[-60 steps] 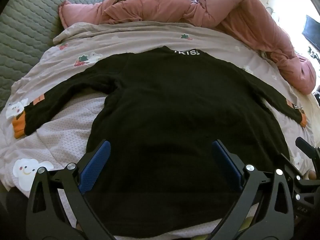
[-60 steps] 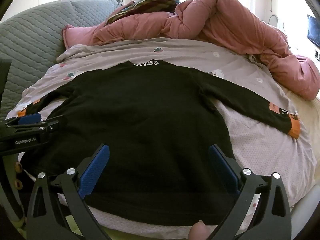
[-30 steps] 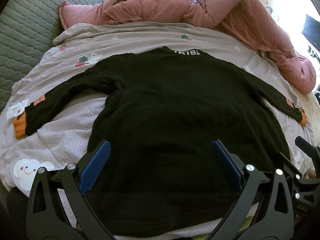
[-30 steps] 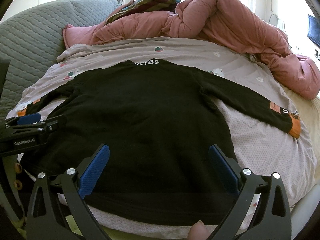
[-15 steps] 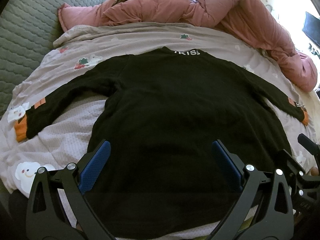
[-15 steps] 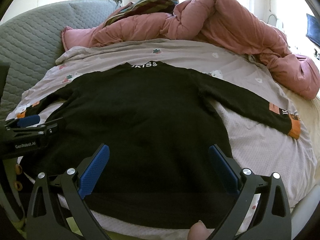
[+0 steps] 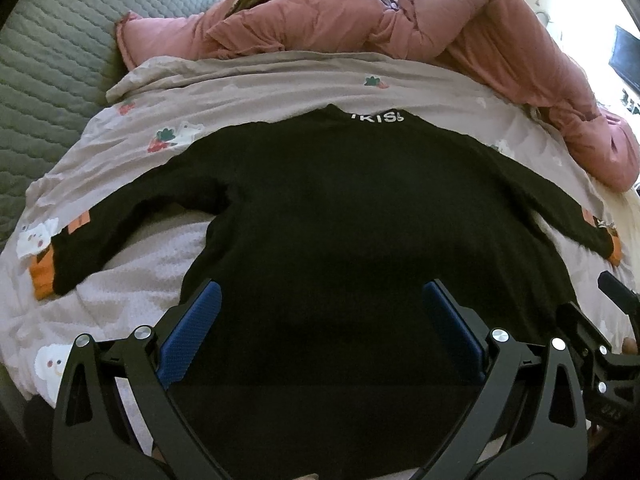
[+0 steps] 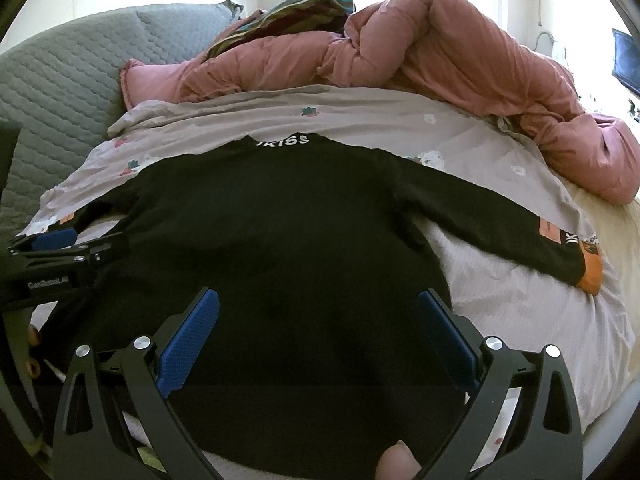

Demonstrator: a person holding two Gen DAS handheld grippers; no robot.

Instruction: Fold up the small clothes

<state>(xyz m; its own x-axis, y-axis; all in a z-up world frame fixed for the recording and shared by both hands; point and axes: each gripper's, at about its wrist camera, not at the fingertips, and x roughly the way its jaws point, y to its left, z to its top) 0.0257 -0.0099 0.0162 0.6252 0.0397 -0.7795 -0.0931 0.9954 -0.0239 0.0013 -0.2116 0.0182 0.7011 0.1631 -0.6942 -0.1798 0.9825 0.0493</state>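
Two open grippers poised over a black sweater (image 7: 340, 216) spread flat on the bed (image 7: 280, 80), before the first fold.

Left gripper (image 7: 320, 330) and right gripper (image 8: 318, 330) hover above the hem at the bed's near edge, jaws spread wide, holding nothing. Both sleeves lie out toward the side edges; collar points to the far edge, near a pink quilt (image 8: 460, 52). No fold shows; the next move likely calls for pinching a sleeve cuff or a hem corner and carrying it across the body.
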